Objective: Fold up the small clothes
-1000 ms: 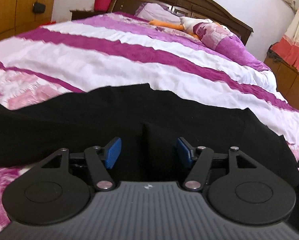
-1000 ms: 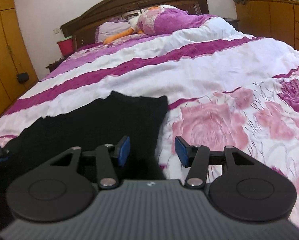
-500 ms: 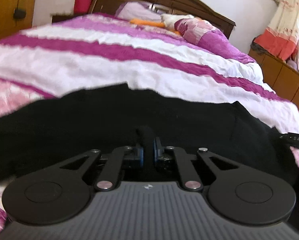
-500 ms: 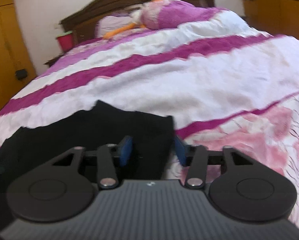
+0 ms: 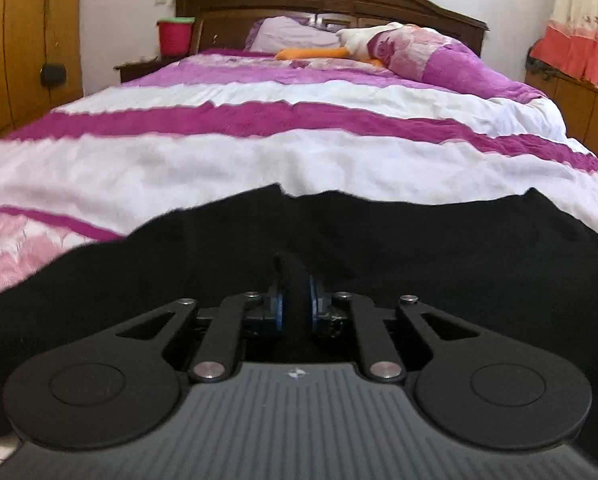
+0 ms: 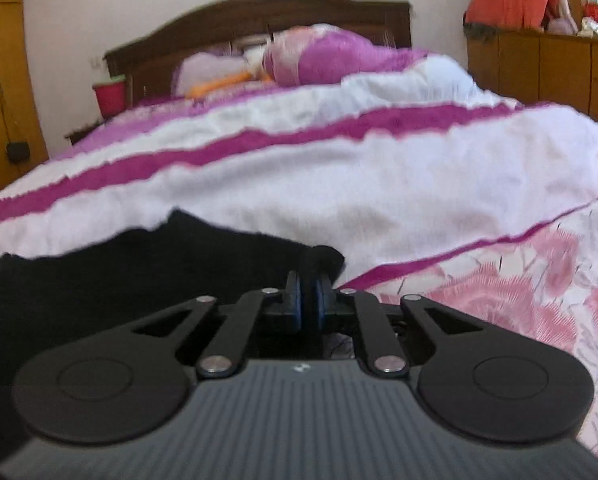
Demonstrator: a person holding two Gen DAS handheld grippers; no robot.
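Note:
A black garment (image 5: pixel 379 240) lies spread across the near part of the bed. My left gripper (image 5: pixel 293 300) is shut on a raised pinch of its near edge, the blue pads pressing the black cloth between them. In the right wrist view the same black garment (image 6: pixel 139 272) lies to the left, and my right gripper (image 6: pixel 307 300) is shut on its right-hand edge near the corner. The cloth under both grippers is hidden by their bodies.
The bed (image 5: pixel 299 152) has a white, magenta and pink floral quilt. Pillows and an orange soft toy (image 5: pixel 311 53) lie by the dark wooden headboard (image 5: pixel 331 4). A red bucket (image 5: pixel 173 36) stands on a nightstand at left. Wooden cabinets (image 6: pixel 559 68) stand at right.
Both grippers went from open to shut on the garment's near edge, the left first, then the right. Both views have tilted towards the headboard.

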